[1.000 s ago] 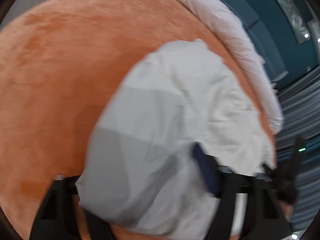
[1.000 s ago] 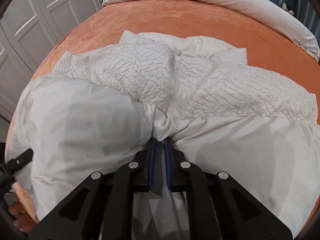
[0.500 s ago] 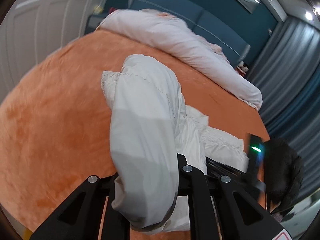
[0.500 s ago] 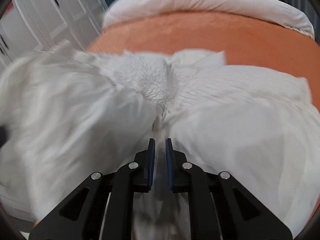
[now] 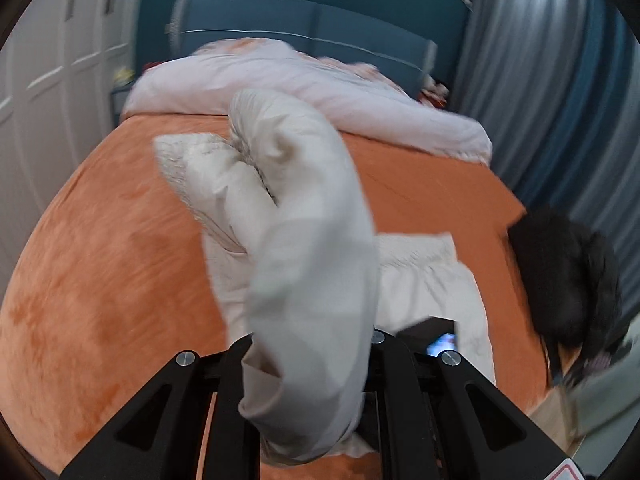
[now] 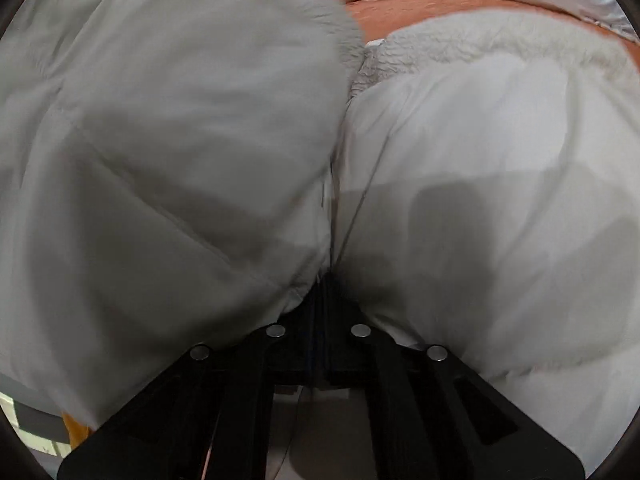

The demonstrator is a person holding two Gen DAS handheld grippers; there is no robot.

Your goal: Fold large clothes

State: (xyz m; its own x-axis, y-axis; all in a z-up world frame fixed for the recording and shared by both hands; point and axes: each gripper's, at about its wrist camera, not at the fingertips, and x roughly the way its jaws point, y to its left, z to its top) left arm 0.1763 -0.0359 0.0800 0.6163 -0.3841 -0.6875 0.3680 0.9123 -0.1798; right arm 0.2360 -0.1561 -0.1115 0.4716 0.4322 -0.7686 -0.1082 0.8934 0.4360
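A white padded jacket lies on the orange bed cover. My left gripper is shut on a thick roll of it, which rises from the jaws and arches over toward the bed; the fingertips are hidden by the cloth. In the right wrist view the jacket fills almost the whole picture, and its lifted part hangs blurred on the left. My right gripper sits at the seam between the two halves, its jaws closing tight on a thin fold of the fabric.
A rolled pale duvet lies across the far end of the bed before a blue headboard. White wardrobe doors stand on the left, grey curtains on the right. A person's dark-haired head is close at the right.
My left gripper closed on the jacket, rose and rolled upright, carrying the fabric up and across. The lifted part now covers the left of the right wrist view. The right jaws pinched together.
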